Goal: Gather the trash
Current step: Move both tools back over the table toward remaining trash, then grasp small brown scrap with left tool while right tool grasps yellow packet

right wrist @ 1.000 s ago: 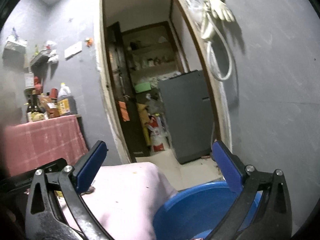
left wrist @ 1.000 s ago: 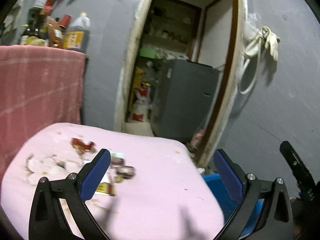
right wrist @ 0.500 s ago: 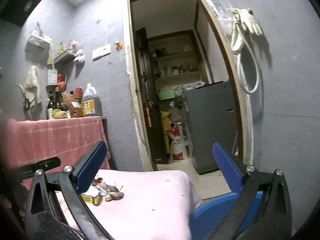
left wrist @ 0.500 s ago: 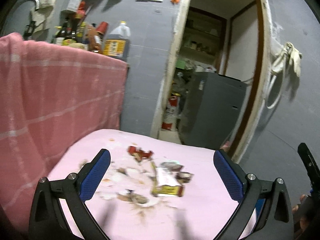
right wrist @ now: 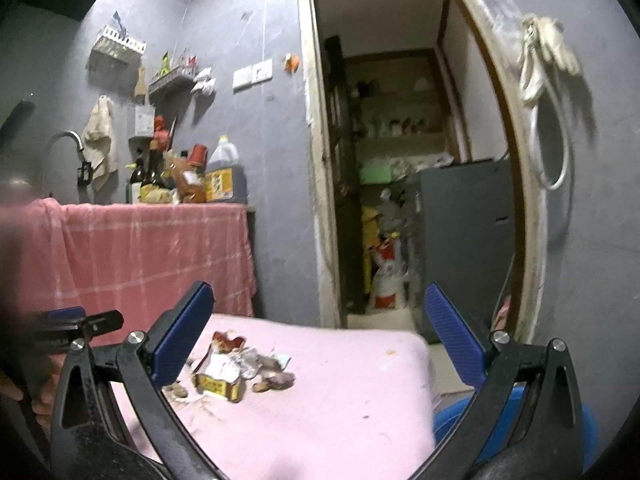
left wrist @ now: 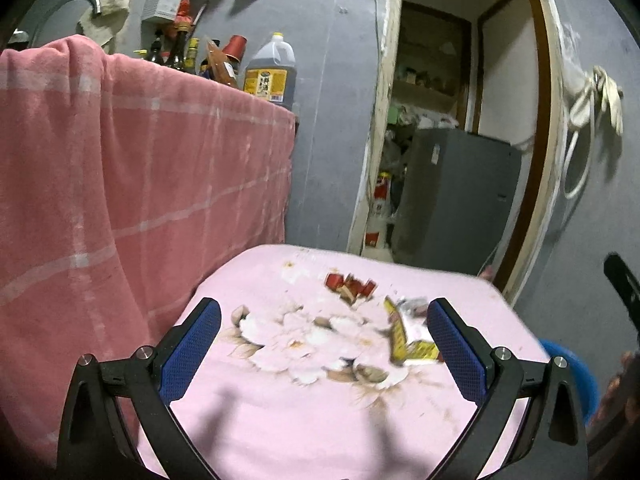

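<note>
Trash lies on a pink flowered cloth (left wrist: 304, 432) over a low table: a red wrapper (left wrist: 350, 284), a flattened yellow and white carton (left wrist: 408, 340) and small crumpled bits (left wrist: 414, 305). The right wrist view shows the red wrapper (right wrist: 227, 341), the carton (right wrist: 220, 378) and brownish scraps (right wrist: 274, 380). My left gripper (left wrist: 323, 352) is open and empty, above the cloth's near side. My right gripper (right wrist: 318, 338) is open and empty, held above the cloth, right of the trash. A blue basin (right wrist: 452, 424) sits low beside the table's right edge.
A counter draped in a pink checked towel (left wrist: 132, 184) stands left, with bottles and a large oil jug (left wrist: 270, 70) on top. An open doorway (right wrist: 394, 184) leads to a cluttered storeroom with a grey cabinet (right wrist: 464, 240). Gloves and a hose (right wrist: 544, 64) hang on the wall.
Both grippers have swung left and up from the blue basin toward the table. The trash now sits nearer my left gripper's right finger. Both stay open.
</note>
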Motion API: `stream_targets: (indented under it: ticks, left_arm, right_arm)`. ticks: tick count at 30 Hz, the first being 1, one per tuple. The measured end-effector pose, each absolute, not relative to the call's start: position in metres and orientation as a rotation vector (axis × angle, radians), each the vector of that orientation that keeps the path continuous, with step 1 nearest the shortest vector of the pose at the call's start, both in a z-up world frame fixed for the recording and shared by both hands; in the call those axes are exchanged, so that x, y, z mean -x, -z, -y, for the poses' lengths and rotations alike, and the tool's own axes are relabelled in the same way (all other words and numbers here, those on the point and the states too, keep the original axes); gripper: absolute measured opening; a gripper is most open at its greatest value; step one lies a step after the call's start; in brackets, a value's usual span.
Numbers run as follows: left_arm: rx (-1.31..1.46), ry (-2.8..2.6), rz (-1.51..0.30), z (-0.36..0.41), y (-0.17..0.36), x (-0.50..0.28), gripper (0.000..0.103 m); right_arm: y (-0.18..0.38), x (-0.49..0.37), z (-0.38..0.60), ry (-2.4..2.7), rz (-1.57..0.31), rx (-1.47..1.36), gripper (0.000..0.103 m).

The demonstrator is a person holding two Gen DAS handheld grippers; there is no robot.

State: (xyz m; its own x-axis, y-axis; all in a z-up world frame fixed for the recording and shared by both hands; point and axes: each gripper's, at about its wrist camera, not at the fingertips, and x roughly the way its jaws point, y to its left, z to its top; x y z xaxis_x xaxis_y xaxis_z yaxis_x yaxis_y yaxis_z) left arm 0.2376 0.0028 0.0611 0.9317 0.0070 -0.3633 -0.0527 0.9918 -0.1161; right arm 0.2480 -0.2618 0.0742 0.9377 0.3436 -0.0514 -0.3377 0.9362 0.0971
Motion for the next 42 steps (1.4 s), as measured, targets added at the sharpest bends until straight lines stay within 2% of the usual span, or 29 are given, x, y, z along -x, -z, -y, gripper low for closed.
stream_targets:
  ticks: [10,12,14,18,19,24,29,31,34,42]
  left_arm:
    - [0.087,0.025,-0.513,-0.004,-0.036,-0.257,0.101]
    - [0.087,0.052,-0.537,-0.002,-0.033,-0.262,0.1]
    - [0.083,0.076,-0.565,0.001,-0.029,-0.268,0.098]
    - [0.066,0.125,-0.617,0.007,-0.024,-0.276,0.084]
    - [0.063,0.14,-0.635,0.009,-0.022,-0.279,0.076]
    - [0.069,0.218,-0.721,0.015,-0.012,-0.294,0.053]
    - [0.108,0.259,-0.774,0.015,-0.005,-0.308,0.044]
    - [0.112,0.269,-0.791,0.017,-0.003,-0.312,0.033]
    - [0.11,0.269,-0.806,0.018,-0.001,-0.314,0.025]
    - [0.155,0.241,-0.8,0.007,-0.003,-0.313,0.022]
  right_arm:
    - [-0.058,-0.28,0.239,-0.405,-0.23,-0.074,0.101]
    - [-0.055,-0.285,0.235,-0.409,-0.256,-0.07,0.097]
    - [-0.049,-0.293,0.231,-0.42,-0.296,-0.067,0.086]
    - [-0.041,-0.307,0.223,-0.456,-0.364,-0.08,0.077]
    - [-0.039,-0.309,0.221,-0.461,-0.374,-0.077,0.074]
    - [-0.031,-0.319,0.206,-0.468,-0.418,-0.026,0.07]
    - [-0.022,-0.327,0.191,-0.47,-0.469,0.025,0.067]
    - [-0.02,-0.33,0.189,-0.469,-0.485,0.028,0.066]
    - [-0.017,-0.335,0.189,-0.466,-0.503,0.021,0.066]
    - [-0.013,-0.342,0.186,-0.49,-0.556,0.023,0.066]
